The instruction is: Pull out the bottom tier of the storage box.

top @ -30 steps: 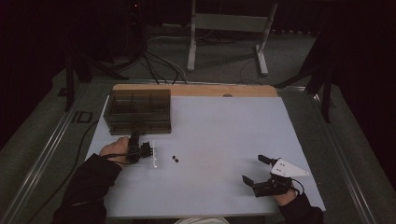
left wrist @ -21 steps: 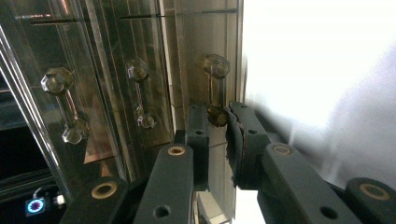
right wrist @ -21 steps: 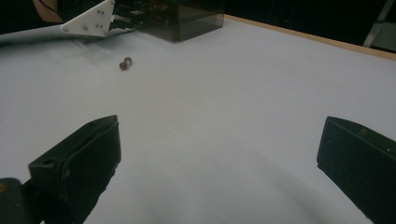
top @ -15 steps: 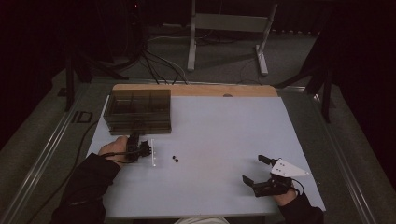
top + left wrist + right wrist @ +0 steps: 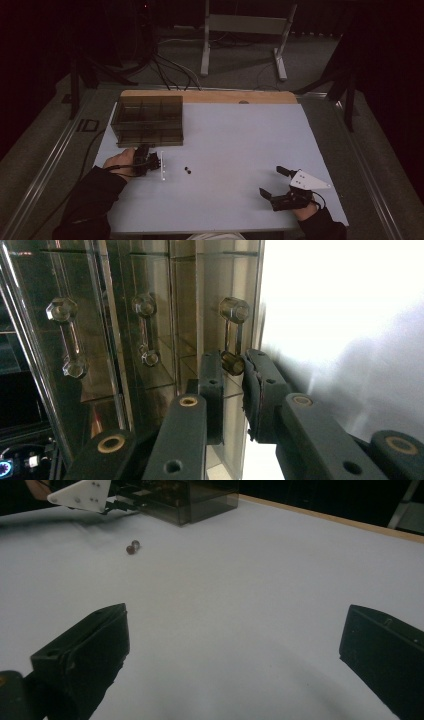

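Note:
A smoky clear drawer box (image 5: 147,117) stands at the table's back left. My left gripper (image 5: 145,150) is at its front face, rolled on its side. In the left gripper view my left gripper (image 5: 232,365) is shut on the lower knob of a drawer handle (image 5: 231,335), with both pads against it. Two more handles (image 5: 144,330) show further along that front. Two small dark beads (image 5: 187,170) lie together on the table to the right of that hand, and the beads (image 5: 132,547) also appear in the right gripper view. My right gripper (image 5: 274,181) rests at the front right, open and holding nothing.
The table (image 5: 240,140) is a pale sheet with a wooden strip along its far edge. A metal stand and cables are on the dark floor behind. In the right gripper view, the left gripper's white plate (image 5: 82,492) shows beside the box (image 5: 195,500).

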Tool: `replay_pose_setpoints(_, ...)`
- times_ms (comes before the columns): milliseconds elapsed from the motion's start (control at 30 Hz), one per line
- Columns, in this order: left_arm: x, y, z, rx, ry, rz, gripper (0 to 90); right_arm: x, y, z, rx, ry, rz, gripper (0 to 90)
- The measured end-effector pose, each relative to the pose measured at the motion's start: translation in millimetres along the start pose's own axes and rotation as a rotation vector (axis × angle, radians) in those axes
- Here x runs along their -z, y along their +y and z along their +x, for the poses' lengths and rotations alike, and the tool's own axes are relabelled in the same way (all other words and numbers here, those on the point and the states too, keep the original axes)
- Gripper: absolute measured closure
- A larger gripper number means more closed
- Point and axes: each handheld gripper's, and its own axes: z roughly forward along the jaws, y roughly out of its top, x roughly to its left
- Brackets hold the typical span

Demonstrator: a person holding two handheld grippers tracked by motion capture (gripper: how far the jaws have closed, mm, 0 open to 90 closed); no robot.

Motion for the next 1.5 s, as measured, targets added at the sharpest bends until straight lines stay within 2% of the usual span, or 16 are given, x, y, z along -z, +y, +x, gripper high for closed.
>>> replay_pose_setpoints(133,2.0,-2.6,0.7,-0.001,-0.010,-0.015,76.9,-0.5,0.2,-0.4,-0.004,0.003,0.001,0.1)
replay_pose_setpoints(233,7.3,-6.9,5.9,0.052,-0.033,-0.038,76.4,-1.4,-0.4,0.2,0.001,0.003,0.008,0.1)
replay_pose_setpoints(367,15.5,-12.3,14.6,0.147,-0.115,-0.091,72.5,-1.3,-0.1,0.1,-0.004,0.004,0.006,0.1)
replay_pose_setpoints(600,20.8,-25.3,26.1,0.275,-0.245,-0.182,67.8,-2.2,-0.4,0.8,-0.001,0.005,0.010,0.1)
replay_pose_setpoints(700,21.3,-30.6,29.6,0.319,-0.302,-0.216,65.6,-2.2,-0.1,0.5,-0.004,0.005,0.007,0.0)
replay_pose_setpoints(733,21.3,-30.6,29.6,0.319,-0.302,-0.216,64.1,-2.1,-0.2,0.4,-0.005,0.005,0.007,0.0)
replay_pose_setpoints(767,20.8,-35.2,34.2,0.351,-0.357,-0.234,59.2,-2.3,-0.6,0.5,0.001,0.002,0.012,0.1)
replay_pose_setpoints(900,18.6,-44.5,42.4,0.410,-0.398,-0.275,50.9,-2.4,-0.3,0.5,0.000,0.004,0.010,0.1)
replay_pose_setpoints(1000,16.2,-50.0,48.6,0.439,-0.454,-0.298,41.6,-2.5,-0.8,0.8,0.000,0.005,0.016,0.1)
replay_pose_setpoints(1033,14.7,-52.5,52.0,0.459,-0.508,-0.309,36.0,-2.5,-0.7,0.6,0.000,0.005,0.015,0.1)
replay_pose_setpoints(1067,13.8,-53.6,53.6,0.468,-0.530,-0.310,27.7,-2.3,-0.6,0.5,-0.002,0.006,0.012,0.1)
replay_pose_setpoints(1167,10.5,-57.6,58.9,0.503,-0.562,-0.308,14.4,-2.3,-0.9,0.8,0.000,0.003,0.017,0.1)
replay_pose_setpoints(1233,6.7,-59.2,62.3,0.517,-0.578,-0.288,2.9,-2.4,-0.7,0.7,0.001,0.005,0.016,0.1)
replay_pose_setpoints(1333,3.4,-62.2,65.6,0.523,-0.601,-0.293,3.1,-2.3,-0.7,1.1,0.003,0.004,0.015,0.1)
replay_pose_setpoints(1367,-1.0,-66.3,69.4,0.504,-0.655,-0.322,5.2,-2.3,-0.8,1.1,0.003,0.004,0.017,0.1)
replay_pose_setpoints(1500,-9.1,-73.3,76.2,0.468,-0.727,-0.402,10.3,-2.0,-0.7,0.2,-0.008,0.007,0.011,0.1)
